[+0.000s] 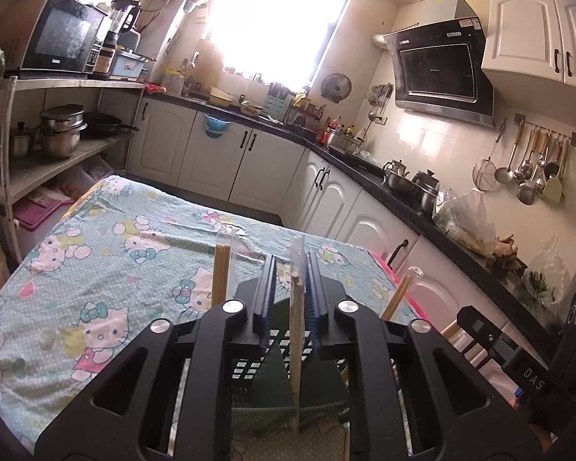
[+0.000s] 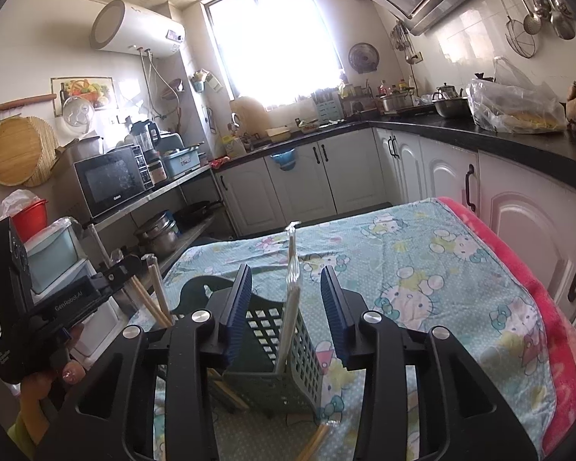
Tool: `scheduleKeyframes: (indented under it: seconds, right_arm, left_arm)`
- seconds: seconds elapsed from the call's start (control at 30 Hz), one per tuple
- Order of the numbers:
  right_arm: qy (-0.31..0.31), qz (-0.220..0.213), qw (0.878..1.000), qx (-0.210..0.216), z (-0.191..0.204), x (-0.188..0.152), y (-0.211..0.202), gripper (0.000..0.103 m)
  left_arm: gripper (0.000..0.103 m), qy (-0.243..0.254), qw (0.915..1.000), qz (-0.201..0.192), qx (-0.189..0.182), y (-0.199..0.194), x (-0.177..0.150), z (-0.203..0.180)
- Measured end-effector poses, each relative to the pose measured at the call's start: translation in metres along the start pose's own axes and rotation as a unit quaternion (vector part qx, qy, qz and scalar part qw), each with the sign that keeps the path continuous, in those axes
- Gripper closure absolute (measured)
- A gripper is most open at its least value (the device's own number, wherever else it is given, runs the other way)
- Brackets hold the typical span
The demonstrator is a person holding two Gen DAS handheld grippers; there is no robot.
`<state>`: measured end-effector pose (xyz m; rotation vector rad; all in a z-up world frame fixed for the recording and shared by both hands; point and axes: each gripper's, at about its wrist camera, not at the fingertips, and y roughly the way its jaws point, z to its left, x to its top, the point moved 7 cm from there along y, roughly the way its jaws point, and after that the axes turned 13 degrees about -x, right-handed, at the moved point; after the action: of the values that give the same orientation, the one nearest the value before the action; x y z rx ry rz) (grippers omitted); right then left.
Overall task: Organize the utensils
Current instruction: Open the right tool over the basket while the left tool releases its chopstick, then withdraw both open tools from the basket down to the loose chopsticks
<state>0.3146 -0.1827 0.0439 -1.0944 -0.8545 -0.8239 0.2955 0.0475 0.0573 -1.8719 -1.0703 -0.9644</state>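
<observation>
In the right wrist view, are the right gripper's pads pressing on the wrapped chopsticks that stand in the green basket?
No. The right gripper stands open, its pads clear on both sides of the wrapped chopsticks standing in the green basket.

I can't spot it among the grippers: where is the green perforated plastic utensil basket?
The green perforated plastic utensil basket stands on the cartoon-print tablecloth, low centre in the right wrist view, between the right gripper fingers.

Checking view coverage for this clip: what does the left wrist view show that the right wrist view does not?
Only the left wrist view: the hooks of hanging utensils in full, and pots close up. Only the right wrist view: the water heater, a hand holding the left gripper. Both: the green utensil basket, wrapped chopsticks, and the cartoon tablecloth.
</observation>
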Motion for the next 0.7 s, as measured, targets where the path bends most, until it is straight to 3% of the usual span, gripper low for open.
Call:
scheduleKeyframes:
  seconds: [0.07, 0.4, 0.7]
  right_arm:
    - [-0.001, 0.004, 1.0, 0.001, 0.0, -0.003, -0.002, 0.066]
    - [-0.004, 0.018, 1.0, 0.003, 0.0, -0.014, -0.012, 0.061]
    - [-0.007, 0.027, 1.0, 0.0, -0.004, -0.023, -0.02, 0.055]
  left_arm:
    - [0.083, -0.003, 1.0, 0.004, -0.001, -0.001, -0.001, -0.001]
    - [0.068, -0.006, 0.9999, 0.01, -0.003, -0.014, -0.006, -0.005]
    - [0.045, -0.013, 0.9997, 0.022, -0.001, -0.027, -0.018, -0.006]
